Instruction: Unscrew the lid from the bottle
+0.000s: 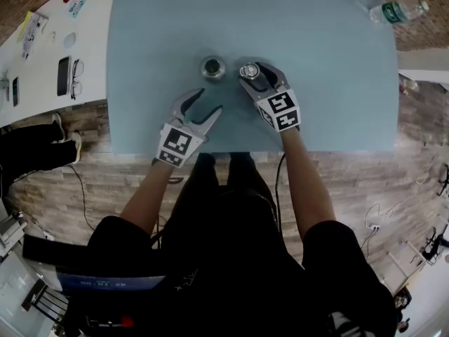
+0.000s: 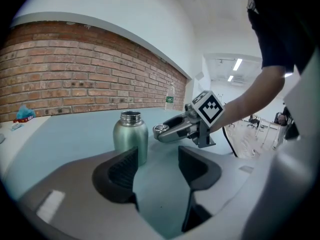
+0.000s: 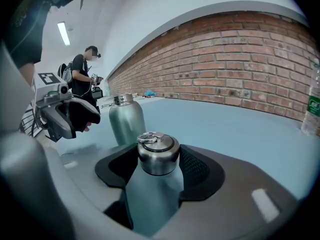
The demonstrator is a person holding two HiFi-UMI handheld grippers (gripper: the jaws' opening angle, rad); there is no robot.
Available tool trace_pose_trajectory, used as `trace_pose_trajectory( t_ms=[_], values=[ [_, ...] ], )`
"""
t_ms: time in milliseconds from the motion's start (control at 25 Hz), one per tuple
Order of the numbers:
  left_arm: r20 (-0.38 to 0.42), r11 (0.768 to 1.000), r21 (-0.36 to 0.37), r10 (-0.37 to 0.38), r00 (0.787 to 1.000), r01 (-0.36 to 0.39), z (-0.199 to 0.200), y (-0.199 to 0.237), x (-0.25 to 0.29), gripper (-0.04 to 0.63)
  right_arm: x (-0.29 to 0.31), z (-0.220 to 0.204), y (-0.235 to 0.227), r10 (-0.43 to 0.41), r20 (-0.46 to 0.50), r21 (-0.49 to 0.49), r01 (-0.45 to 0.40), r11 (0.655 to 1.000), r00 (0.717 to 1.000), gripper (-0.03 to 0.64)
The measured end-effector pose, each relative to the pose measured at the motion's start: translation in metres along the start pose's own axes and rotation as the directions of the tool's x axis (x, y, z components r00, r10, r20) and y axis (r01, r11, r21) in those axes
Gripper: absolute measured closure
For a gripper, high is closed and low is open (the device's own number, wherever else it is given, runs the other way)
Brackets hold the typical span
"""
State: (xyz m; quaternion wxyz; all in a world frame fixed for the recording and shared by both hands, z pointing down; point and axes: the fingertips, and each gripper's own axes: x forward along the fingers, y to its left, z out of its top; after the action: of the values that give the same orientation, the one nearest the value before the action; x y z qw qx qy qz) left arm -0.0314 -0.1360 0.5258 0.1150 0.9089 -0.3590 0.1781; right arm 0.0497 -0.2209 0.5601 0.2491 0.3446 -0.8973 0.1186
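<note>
Green steel bottle [image 1: 212, 67] upright, mouth open | right tool [image 1: 251, 74] clamped on steel lid [image 3: 158, 154] | left tool [image 1: 210, 101] apart

We are looking at a pale blue counter [image 1: 316, 83], with a clear plastic water bottle [image 1: 396, 11] standing at its far right corner. On the left, a white table [image 1: 42, 62] is carrying a dark phone [image 1: 63, 75] and a pair of glasses [image 1: 76, 78]. A brick wall [image 3: 240, 69] is running along the far side, and a person [image 3: 82, 79] is standing well beyond the counter.
</note>
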Motion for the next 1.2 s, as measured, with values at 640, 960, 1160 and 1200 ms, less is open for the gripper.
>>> trace_pose_trajectory(
  t_ms=[640, 960, 1160, 1200],
  values=[
    [0.003, 1.0, 0.006, -0.005, 1.0, 0.005, 0.001, 0.003, 0.0, 0.347, 0.008, -0.016, -0.007, -0.072, -0.109, -0.018, 0.07, 0.997, 0.991, 0.353],
    [0.007, 1.0, 0.006, -0.002, 1.0, 0.002, 0.001, 0.003, -0.003, 0.348, 0.011, -0.021, -0.007, -0.098, -0.149, -0.025, 0.095, 0.995, 0.984, 0.352],
    [0.008, 1.0, 0.0, 0.004, 1.0, -0.004, 0.0, 0.003, -0.004, 0.35, 0.013, -0.024, -0.007, -0.104, -0.187, -0.039, 0.098, 0.994, 0.977, 0.351],
    [0.008, 1.0, -0.001, 0.004, 1.0, -0.004, 0.0, 0.003, -0.004, 0.351, 0.013, -0.025, -0.007, -0.104, -0.197, -0.042, 0.098, 0.994, 0.975, 0.351]
  ],
)
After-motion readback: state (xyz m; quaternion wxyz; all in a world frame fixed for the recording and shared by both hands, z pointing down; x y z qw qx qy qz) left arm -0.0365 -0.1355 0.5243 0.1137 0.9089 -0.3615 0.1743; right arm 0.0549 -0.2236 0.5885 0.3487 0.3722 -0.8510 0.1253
